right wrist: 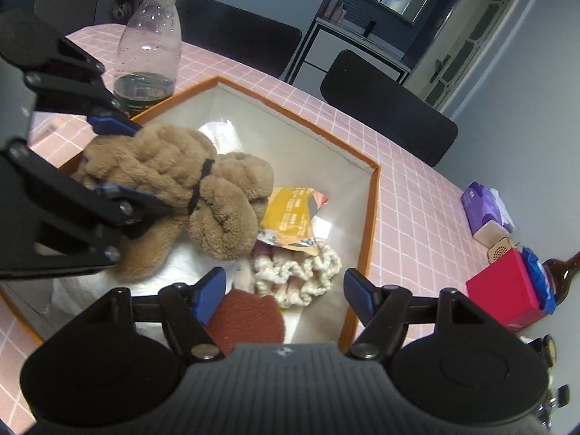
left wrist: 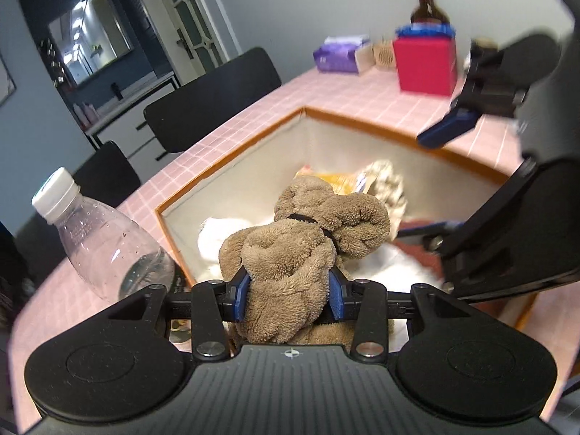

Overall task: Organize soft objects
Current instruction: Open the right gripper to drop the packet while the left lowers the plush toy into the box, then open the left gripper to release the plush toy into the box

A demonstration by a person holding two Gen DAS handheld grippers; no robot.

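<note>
A brown plush towel bundle [left wrist: 304, 239] tied with a black band is held over an orange-rimmed box [left wrist: 232, 159]. My left gripper [left wrist: 288, 291] is shut on the bundle's near end. In the right wrist view the bundle [right wrist: 203, 188] hangs over the box [right wrist: 373, 195] at the left, with the left gripper [right wrist: 119, 159] clamped on it. My right gripper [right wrist: 282, 290] is open and empty above the box's near side. In the left wrist view the right gripper [left wrist: 435, 177] sits at the right. Inside the box lie a cream knitted piece [right wrist: 301, 268], a yellow packet [right wrist: 290, 214], a red-brown cloth [right wrist: 246, 319] and white cloth [right wrist: 90, 286].
A plastic bottle [left wrist: 105, 243] stands on the pink tiled table [left wrist: 362, 90] by the box's left corner. A red box [left wrist: 424, 65], a brown glass bottle [left wrist: 427, 3] and a purple tissue pack [left wrist: 337, 54] stand at the far end. Black chairs [left wrist: 214, 98] line the table's far side.
</note>
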